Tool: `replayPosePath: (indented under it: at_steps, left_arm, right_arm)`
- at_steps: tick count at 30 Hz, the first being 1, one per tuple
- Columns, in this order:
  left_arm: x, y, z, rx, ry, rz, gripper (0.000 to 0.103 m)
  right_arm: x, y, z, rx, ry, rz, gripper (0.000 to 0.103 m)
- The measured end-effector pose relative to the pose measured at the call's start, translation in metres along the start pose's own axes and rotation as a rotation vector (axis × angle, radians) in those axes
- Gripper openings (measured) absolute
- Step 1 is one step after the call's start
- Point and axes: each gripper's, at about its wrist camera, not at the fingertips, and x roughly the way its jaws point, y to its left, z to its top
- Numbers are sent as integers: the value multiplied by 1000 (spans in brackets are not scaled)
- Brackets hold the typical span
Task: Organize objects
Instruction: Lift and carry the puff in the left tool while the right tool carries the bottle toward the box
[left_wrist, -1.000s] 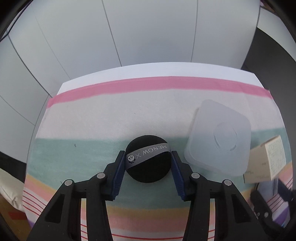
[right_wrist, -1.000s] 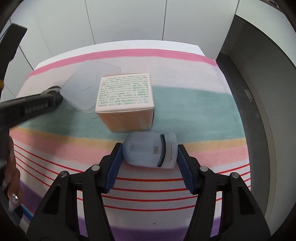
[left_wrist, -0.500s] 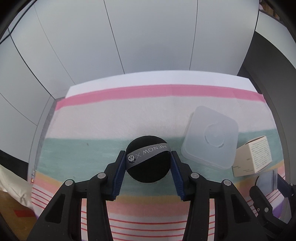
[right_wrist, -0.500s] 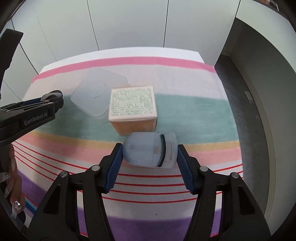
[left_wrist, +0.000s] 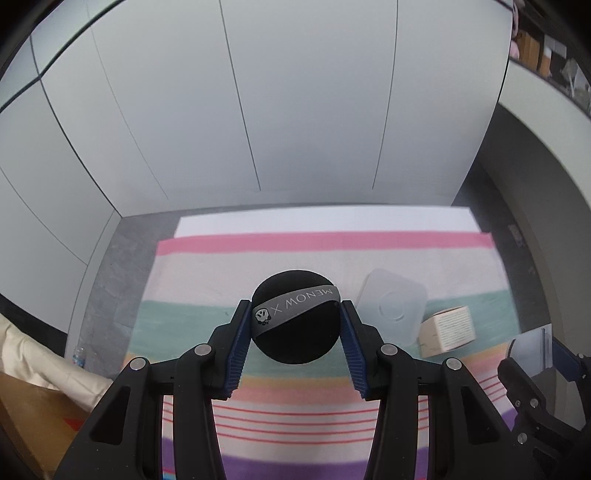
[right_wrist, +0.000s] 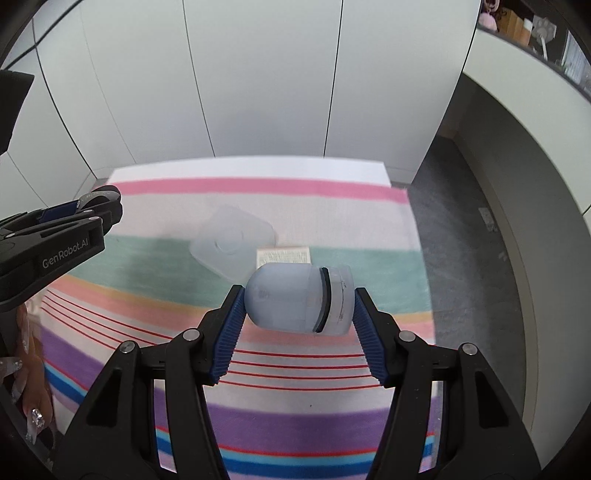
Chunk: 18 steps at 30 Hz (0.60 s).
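Both grippers are up off the counter (left_wrist: 369, 218) here, each carrying something. The left gripper (left_wrist: 293, 317) has its fingers (left_wrist: 236, 343) pinching a black round puff (left_wrist: 295, 317) with a grey strap across it that reads "MENOW X", held in the air over the striped cloth (left_wrist: 258, 417). The right gripper (right_wrist: 298, 306) has its fingers (right_wrist: 369, 339) clamped on the 2 ends of a pale blue bottle (right_wrist: 295, 299) lying sideways, white cap pointing to the right, also clear of the cloth.

Down on the cloth there's a frosted square lid (left_wrist: 393, 306) sitting on the teal stripe, and a small cardboard box (left_wrist: 448, 330) just beside it, touching or nearly so, can't quite tell. In the right wrist view the box is mostly hidden behind the bottle. A hand (right_wrist: 26, 373) with long decorated nails shows at the left edge.
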Motion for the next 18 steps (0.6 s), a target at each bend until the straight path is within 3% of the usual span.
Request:
replayPosePath:
  at_steps: [18]
  left_arm:
    - [-170, 24, 26, -22, -116, -24, 47]
  right_arm:
    - [-159, -4, 55, 4, -148, -5, 61]
